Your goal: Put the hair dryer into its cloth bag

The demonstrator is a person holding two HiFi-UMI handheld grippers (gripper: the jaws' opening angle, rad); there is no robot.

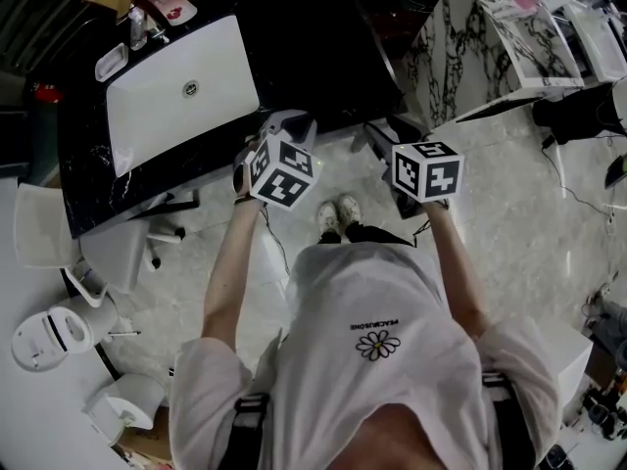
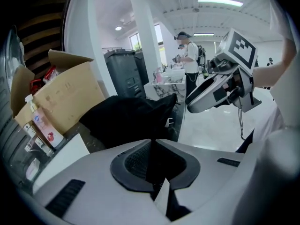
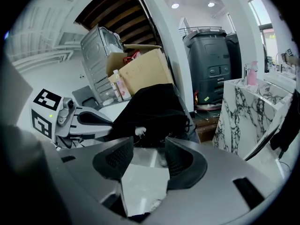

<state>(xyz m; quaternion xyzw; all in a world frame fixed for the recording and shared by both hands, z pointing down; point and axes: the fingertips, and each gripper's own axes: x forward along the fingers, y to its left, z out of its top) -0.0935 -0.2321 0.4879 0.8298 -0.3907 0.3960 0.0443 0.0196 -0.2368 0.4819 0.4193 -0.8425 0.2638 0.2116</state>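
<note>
Now | approach | left gripper (image 2: 152, 143) pressed together, right gripper (image 3: 149, 150) spread, empty | cloth bag (image 3: 154, 108) just ahead (dryer unseen) | its edge is best pinched thinly

The bench (image 1: 86, 160) is black, its sink (image 1: 157, 106) plain white. Beyond the sink sit a black cloth bag (image 2: 126, 118) and a brown cardboard box (image 2: 65, 95).

A black counter (image 1: 83, 164) is standing on a pale marbled floor (image 1: 529, 233), with a white sink (image 1: 181, 91) sitting in its top. Beside the counter a marble-patterned cabinet (image 1: 460, 57) is standing. At the counter's far end a cardboard box (image 2: 65, 95) is resting, while beyond the counter a white column (image 2: 145, 46) and a dark bin (image 2: 124, 74) are rising. A strip light (image 2: 220, 2) is glowing overhead.
</note>
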